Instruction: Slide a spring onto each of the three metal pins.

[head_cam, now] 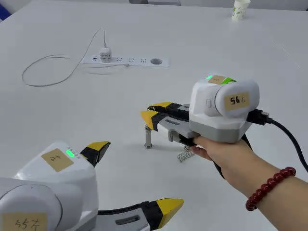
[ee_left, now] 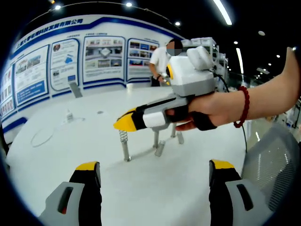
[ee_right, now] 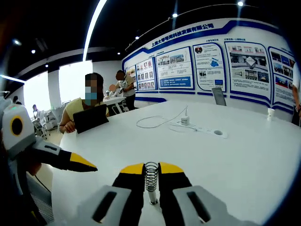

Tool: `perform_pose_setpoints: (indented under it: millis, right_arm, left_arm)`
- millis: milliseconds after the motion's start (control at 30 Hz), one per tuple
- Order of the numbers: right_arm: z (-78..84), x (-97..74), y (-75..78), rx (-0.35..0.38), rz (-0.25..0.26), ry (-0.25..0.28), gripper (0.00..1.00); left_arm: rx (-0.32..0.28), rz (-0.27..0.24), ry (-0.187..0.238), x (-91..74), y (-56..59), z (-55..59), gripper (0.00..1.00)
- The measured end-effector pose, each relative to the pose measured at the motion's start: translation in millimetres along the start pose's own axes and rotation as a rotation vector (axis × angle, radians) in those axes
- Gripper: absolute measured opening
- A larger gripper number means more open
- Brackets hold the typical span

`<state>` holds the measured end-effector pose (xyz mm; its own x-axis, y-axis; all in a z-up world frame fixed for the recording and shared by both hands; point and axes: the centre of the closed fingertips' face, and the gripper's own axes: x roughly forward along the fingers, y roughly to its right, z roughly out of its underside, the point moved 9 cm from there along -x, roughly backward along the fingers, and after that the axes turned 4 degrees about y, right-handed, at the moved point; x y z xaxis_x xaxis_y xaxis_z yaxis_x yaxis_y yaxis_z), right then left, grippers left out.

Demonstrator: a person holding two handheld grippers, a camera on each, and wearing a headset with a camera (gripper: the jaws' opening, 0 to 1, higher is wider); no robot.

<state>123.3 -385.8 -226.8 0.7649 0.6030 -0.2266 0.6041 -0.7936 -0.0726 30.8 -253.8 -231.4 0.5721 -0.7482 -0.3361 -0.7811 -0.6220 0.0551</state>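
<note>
Right claw (ee_right: 151, 166) on spring (ee_right: 151, 180), pin (ee_right: 152, 198) half-hidden inside

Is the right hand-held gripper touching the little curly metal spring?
Touching. The right gripper view shows the right hand-held gripper with its yellow tips pressed against both sides of the coiled metal spring.

Bare bench (head_cam: 96, 110) lies open between the left gripper (head_cam: 144, 172), jaws wide apart, and the upright pins (head_cam: 148, 136). The right gripper (head_cam: 146, 110), jaws pinched on a spring (ee_right: 151, 176), and its hand (head_cam: 214, 149) block the way from above and the right. A loose spring (head_cam: 185, 154) lies just beside the pins. The power strip (head_cam: 126, 61) and cable (head_cam: 48, 72) sit well beyond.
</note>
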Motion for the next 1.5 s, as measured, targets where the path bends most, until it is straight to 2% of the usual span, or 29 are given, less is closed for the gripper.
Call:
perform_pose_setpoints:
  millis: [433, 733, 1433, 1500]
  right_arm:
    - [11.6, 3.8, -3.4, -0.065, 0.010, -0.054, 0.12]
    - [25.6, 7.6, -2.9, -0.039, 0.034, -0.109, 0.12]
    - [43.7, 10.8, -2.8, -0.005, 0.044, -0.170, 0.12]
    - [44.2, 10.1, -2.8, 0.012, 0.046, -0.164, 0.12]
  left_arm:
    - [0.000, -0.002, -0.001, -0.1, -0.9, 0.2, 0.96]
    - [-0.002, -0.014, 0.004, -0.5, -2.8, 0.1, 0.96]
    - [-0.011, -0.006, -0.001, 0.2, -2.1, 3.3, 0.94]
    - [-0.013, -0.006, 0.001, 0.2, -1.9, 3.3, 0.93]
